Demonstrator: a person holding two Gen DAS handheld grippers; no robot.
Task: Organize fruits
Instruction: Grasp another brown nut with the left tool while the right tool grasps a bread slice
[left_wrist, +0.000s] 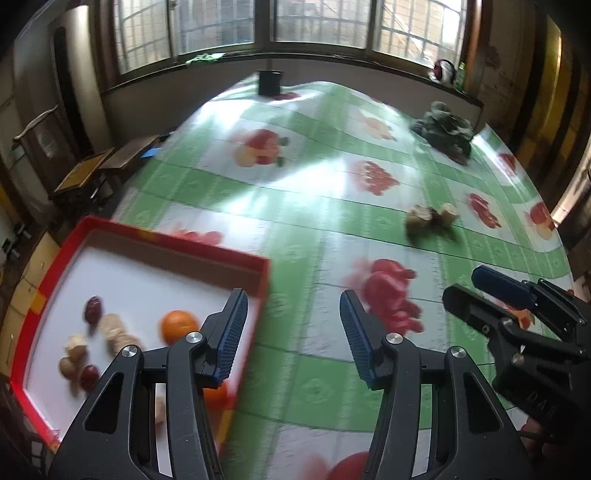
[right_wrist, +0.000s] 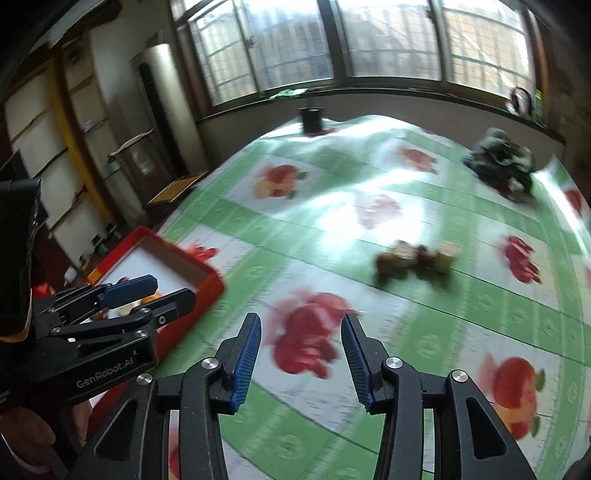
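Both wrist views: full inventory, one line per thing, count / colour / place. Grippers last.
tray: 1, red rim, white floor, table's near left corner
orange: 1 clear, orange, in tray
small fruits: several, tan and dark red, in tray, blurred
loose fruit cluster: 1, tan and dark, mid-table on the right
tablecloth: 1, green-white with fruit prints
dark heap: 1, grey-green, far right
black cup: 1, far edge
left gripper: open, empty
right gripper: open, empty
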